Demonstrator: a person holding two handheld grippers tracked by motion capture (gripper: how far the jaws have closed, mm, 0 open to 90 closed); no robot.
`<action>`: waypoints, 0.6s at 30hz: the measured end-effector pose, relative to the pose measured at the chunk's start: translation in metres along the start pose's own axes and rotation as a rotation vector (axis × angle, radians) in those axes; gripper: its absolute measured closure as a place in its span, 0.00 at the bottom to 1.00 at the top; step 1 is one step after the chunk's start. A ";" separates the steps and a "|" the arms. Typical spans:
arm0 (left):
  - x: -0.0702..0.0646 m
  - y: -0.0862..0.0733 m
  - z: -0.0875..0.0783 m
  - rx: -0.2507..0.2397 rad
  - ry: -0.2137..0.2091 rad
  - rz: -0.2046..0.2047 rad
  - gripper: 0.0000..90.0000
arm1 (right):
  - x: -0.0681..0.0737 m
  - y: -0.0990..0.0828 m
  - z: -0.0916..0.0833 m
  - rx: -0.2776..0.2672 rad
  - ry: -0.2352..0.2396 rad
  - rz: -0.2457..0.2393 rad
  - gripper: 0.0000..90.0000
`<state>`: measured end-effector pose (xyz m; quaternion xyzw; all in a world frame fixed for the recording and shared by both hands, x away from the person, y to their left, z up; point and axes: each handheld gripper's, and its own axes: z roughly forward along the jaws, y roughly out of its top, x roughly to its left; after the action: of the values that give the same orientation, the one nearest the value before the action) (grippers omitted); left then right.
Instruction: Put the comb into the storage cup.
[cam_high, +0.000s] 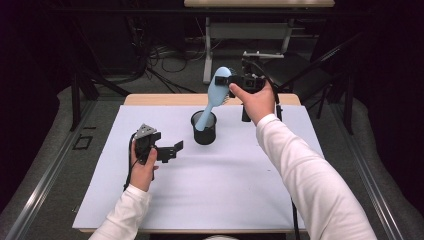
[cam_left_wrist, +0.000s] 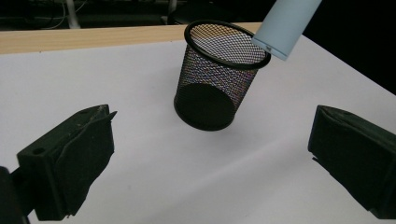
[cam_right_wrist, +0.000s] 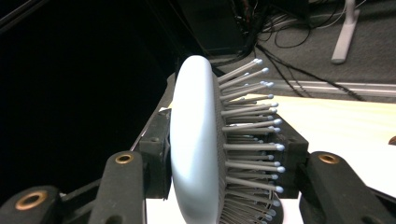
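Observation:
A light blue hairbrush (cam_high: 215, 95) hangs tilted above the table, its handle end (cam_left_wrist: 285, 28) at the rim of a black mesh cup (cam_high: 204, 128). My right gripper (cam_high: 227, 80) is shut on the brush head (cam_right_wrist: 196, 140), one jaw on the smooth back and the other on the bristles (cam_right_wrist: 247, 135). The cup (cam_left_wrist: 215, 79) stands upright on the white mat. My left gripper (cam_high: 172, 150) rests low on the mat left of the cup, its jaws wide apart and nothing between them; its pads (cam_left_wrist: 79, 154) frame the cup in the left gripper view.
A white mat (cam_high: 225, 180) covers the wooden table (cam_high: 165, 99). Beyond the far edge lie cables (cam_high: 165, 60) on the floor and a desk leg (cam_high: 207, 55). Metal rails (cam_high: 45, 175) run along both sides of the table.

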<state>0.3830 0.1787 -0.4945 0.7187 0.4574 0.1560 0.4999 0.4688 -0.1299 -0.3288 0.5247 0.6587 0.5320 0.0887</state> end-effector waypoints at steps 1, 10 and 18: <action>0.000 0.000 0.000 0.000 0.000 0.000 0.01 | 0.000 0.001 0.000 -0.003 -0.004 -0.002 0.56; 0.000 0.000 0.001 0.006 -0.002 0.001 0.01 | 0.001 0.005 0.006 -0.032 -0.044 -0.026 0.56; 0.001 0.000 0.001 0.003 -0.002 -0.001 0.00 | 0.003 0.006 0.011 -0.052 -0.074 -0.063 0.56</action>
<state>0.3837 0.1791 -0.4954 0.7194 0.4574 0.1545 0.4993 0.4790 -0.1218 -0.3274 0.5206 0.6569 0.5262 0.1433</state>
